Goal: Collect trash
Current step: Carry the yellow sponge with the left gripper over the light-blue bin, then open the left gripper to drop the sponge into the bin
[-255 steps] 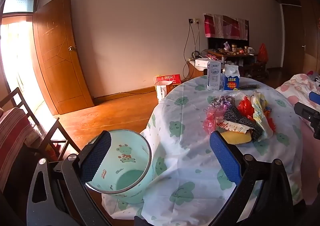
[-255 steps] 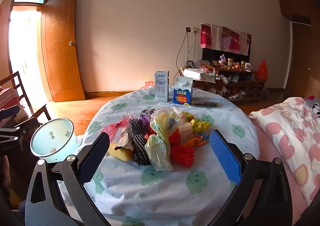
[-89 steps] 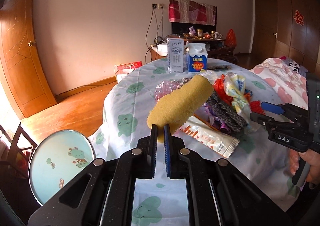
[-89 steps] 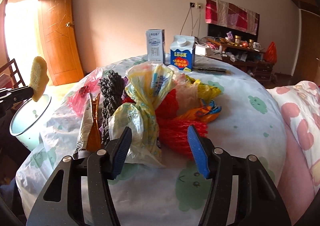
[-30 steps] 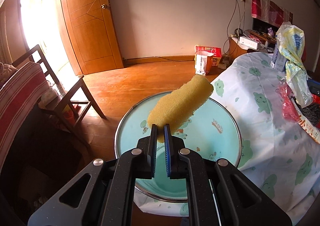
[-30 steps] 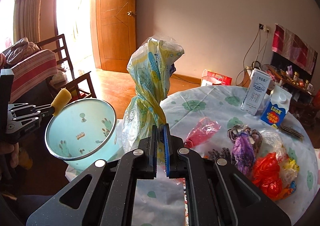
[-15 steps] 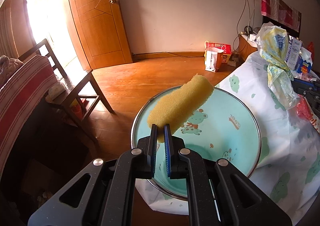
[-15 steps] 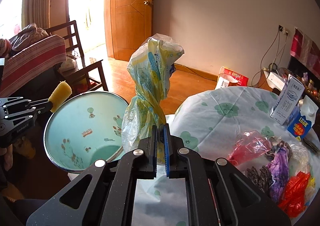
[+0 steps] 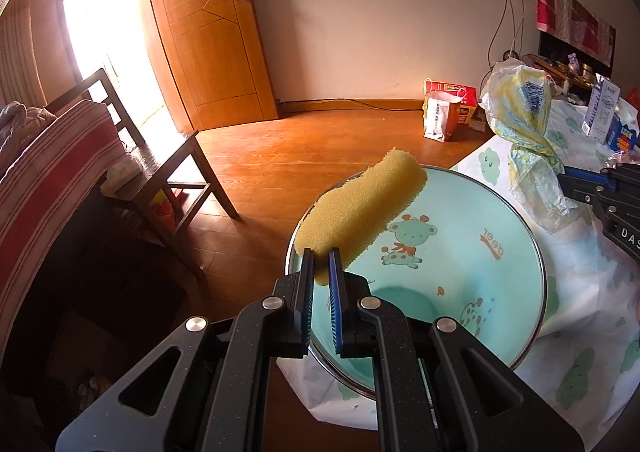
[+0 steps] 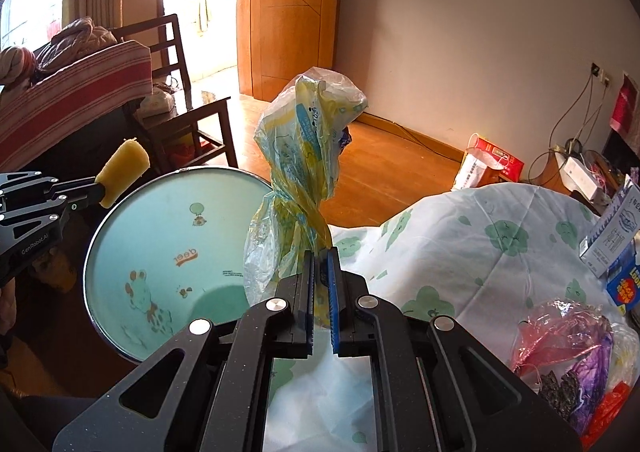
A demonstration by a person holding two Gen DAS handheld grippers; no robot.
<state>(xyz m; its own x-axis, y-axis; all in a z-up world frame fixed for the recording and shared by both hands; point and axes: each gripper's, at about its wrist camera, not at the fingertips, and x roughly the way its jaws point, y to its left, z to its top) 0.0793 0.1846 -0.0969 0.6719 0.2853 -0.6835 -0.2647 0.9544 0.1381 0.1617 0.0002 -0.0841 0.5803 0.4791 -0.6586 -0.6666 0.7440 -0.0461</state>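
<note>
Bin marked "deer"; carton marked "Look"

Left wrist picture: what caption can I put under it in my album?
Left gripper holds a yellow sponge over the teal bin.

One mint-green trash bin stands beside one cloth-covered table, which carries two cartons. One yellow sponge and one knotted plastic bag hang in two grippers. One wooden chair and one paper bag occupy the floor.
</note>
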